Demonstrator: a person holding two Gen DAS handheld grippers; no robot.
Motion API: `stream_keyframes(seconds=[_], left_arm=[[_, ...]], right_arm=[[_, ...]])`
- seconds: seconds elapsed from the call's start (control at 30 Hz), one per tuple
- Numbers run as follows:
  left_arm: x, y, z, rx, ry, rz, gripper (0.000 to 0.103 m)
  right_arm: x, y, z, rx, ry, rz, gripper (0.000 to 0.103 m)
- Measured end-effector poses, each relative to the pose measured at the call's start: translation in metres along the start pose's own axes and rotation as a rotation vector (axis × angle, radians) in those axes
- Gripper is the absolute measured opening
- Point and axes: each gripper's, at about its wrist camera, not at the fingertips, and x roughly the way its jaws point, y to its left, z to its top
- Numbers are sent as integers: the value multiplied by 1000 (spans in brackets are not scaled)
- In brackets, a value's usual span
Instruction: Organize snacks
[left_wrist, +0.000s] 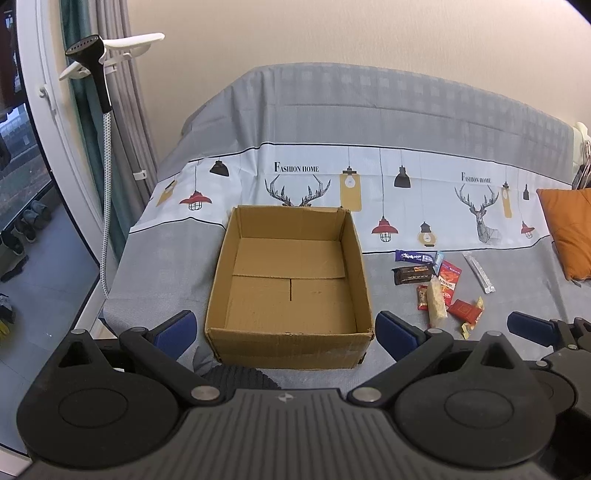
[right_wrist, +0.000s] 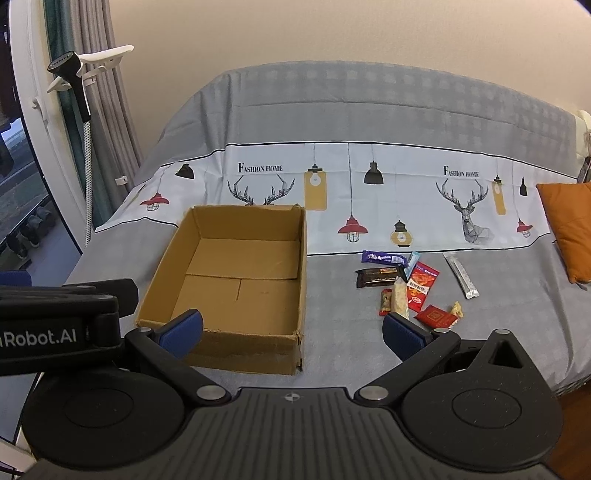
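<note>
An open, empty cardboard box (left_wrist: 291, 280) (right_wrist: 236, 280) sits on the grey bed cover. To its right lies a cluster of snacks: a purple bar (right_wrist: 382, 257), a dark brown bar (right_wrist: 376, 277), a red packet (right_wrist: 421, 284), a pale oblong snack (right_wrist: 400, 297), a small red-brown bar (right_wrist: 385, 302), a flat red pack (right_wrist: 436, 316) and a silver stick pack (right_wrist: 461, 276); the cluster also shows in the left wrist view (left_wrist: 439, 288). My left gripper (left_wrist: 284, 330) is open at the box's near wall. My right gripper (right_wrist: 293, 330) is open near the box's right corner. Both are empty.
An orange cushion (right_wrist: 570, 225) lies at the bed's right edge. A garment steamer (left_wrist: 94, 62) on a stand and curtains are at the left, by a window. The right gripper's finger (left_wrist: 532, 328) shows at the right of the left wrist view; the left gripper's body (right_wrist: 55, 325) at the left of the right wrist view.
</note>
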Motion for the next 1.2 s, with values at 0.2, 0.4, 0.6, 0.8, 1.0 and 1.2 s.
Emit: stream_keyframes(seconds=[0.2,0.4,0.6,0.8,1.0,1.2], left_arm=[[0,2,-1,3,4,1,103],[2,0,0,9,11,8,103],[2,1,-1,9,14,8,103],[4,3,-3,8,20,8,103],[5,5,-4,7,26,6,103],[5,5,-3,8,26,12,103]], right_arm=[[1,0,-1,6,8,5,103],[2,0,-3,2,14,20,103],[2,2,-5,-7,15,28,103],[2,3,-5,-8,21,29,103],[4,4,-4,-11,29,32,103],[5,6,-5,-19,26,31,103]])
